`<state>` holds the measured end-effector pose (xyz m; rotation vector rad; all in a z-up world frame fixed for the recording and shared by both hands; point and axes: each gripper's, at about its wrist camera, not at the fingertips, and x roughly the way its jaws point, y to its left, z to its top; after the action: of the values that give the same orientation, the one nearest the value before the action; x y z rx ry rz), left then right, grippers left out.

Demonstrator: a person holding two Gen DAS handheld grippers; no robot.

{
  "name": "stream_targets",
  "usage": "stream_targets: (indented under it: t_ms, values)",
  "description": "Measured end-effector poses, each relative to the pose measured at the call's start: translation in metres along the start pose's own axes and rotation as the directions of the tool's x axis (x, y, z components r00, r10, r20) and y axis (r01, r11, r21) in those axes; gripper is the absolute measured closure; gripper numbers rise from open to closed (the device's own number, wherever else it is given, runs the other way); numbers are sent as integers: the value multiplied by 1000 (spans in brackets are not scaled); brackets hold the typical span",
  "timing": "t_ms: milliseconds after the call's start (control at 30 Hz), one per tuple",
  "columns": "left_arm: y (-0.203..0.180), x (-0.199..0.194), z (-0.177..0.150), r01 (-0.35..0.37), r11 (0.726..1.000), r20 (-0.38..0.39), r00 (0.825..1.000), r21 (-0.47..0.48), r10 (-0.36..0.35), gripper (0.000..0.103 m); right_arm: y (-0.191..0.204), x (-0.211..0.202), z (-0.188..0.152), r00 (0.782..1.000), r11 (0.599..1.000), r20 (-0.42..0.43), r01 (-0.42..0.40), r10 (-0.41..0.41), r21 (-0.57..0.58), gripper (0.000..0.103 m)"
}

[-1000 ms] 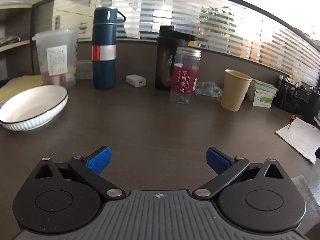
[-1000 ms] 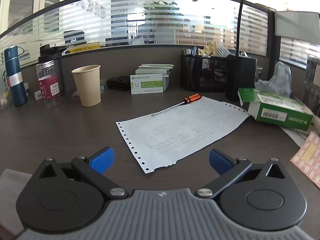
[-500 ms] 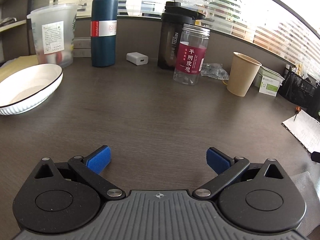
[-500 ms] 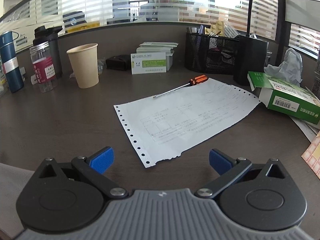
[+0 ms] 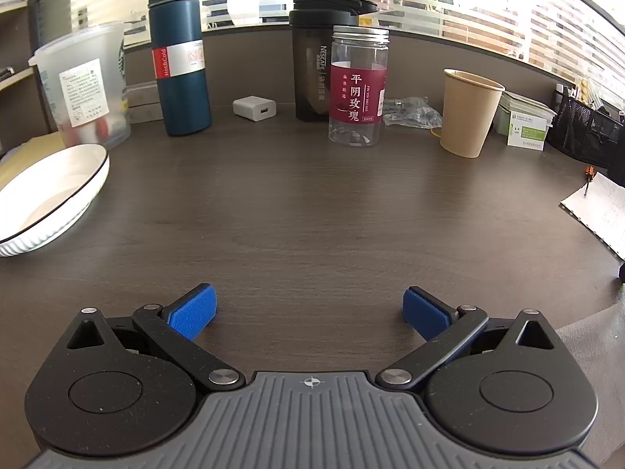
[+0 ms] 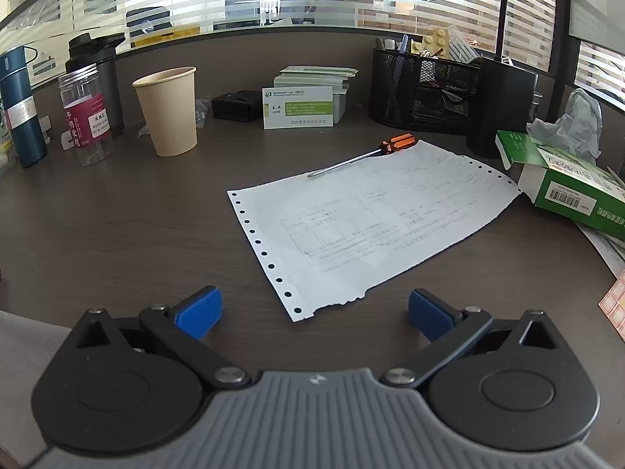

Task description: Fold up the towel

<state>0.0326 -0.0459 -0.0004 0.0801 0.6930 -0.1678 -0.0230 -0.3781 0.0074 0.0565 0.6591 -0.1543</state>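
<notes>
towel (image 5: 586, 348) shows only as a grey patch of cloth at the lower right edge of the left wrist view, lying on the dark wood desk (image 5: 312, 211) just beside the left gripper (image 5: 309, 311); in the right wrist view the same cloth (image 6: 27, 351) sits at the lower left edge, beside the right gripper (image 6: 315, 314). both grippers have their blue-padded fingers spread wide apart with nothing between them, and neither touches the cloth. ahead of the left gripper, toward the back of the desk, stand a blue flask (image 5: 179, 51), a clear jar with a red label (image 5: 357, 86) in front of a dark shaker bottle (image 5: 312, 51), a paper cup (image 5: 468, 113) and a small white charger (image 5: 254, 108). a white bowl (image 5: 47, 199) rests at the left edge. ahead of the right gripper lies a sheet of perforated paper (image 6: 371, 219), with an orange-handled screwdriver (image 6: 363, 155) resting on its far edge. a green box (image 6: 566, 183) sits to the right and a black mesh organiser (image 6: 422, 90) stands behind.
</notes>
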Motion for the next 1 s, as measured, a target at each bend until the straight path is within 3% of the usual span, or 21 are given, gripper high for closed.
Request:
stream_targets:
  t_ms: [1000]
  values:
    - [0, 0, -2, -13, 1000, 1, 1000, -14, 13, 0, 1, 3, 2, 1000, 1000, 1, -9, 9, -7, 0]
